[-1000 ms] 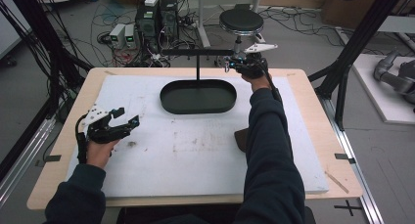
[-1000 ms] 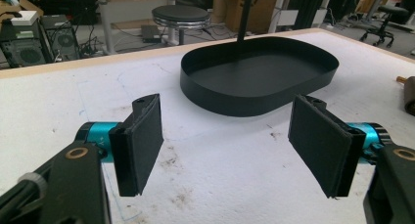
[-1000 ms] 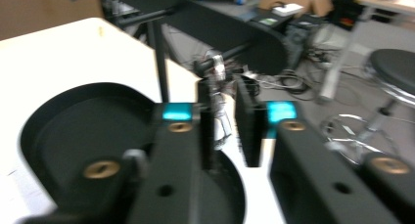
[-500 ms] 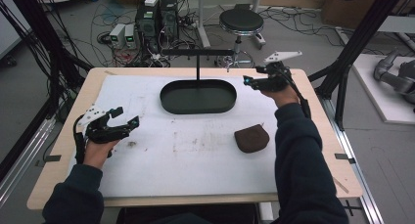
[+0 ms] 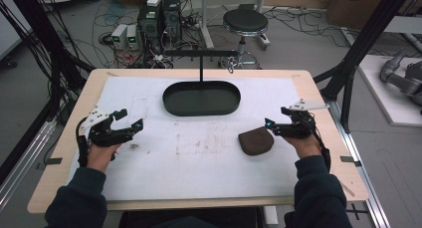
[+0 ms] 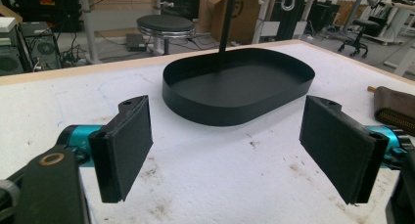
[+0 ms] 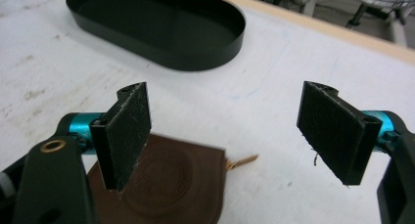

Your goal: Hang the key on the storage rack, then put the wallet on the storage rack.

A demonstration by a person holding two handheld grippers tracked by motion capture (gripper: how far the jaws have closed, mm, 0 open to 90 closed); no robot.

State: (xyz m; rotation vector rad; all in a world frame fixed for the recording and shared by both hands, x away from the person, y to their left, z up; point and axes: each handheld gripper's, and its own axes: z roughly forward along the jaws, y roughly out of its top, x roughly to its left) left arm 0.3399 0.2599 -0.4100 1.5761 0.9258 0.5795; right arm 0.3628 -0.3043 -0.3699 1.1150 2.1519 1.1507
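In our right gripper view the brown pouch [image 7: 161, 185] is running off the bottom edge, half hidden behind one pad. It is lying flat near the desk's [image 5: 318, 198] right edge, long axis slanting toward the black tray [image 5: 201, 98]. Both tongs, left [image 5: 130, 119] and right [image 5: 276, 116], are gaping empty, the right having just been opening

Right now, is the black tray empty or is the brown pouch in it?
Empty. The black tray shows a bare floor; the brown pouch lies on the white mat beside the right gripper.

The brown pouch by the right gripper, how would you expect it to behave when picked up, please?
The brown pouch lies flat and looks like soft leather, so it will probably flex. Small, so likely light. Its zipper pull may dangle.
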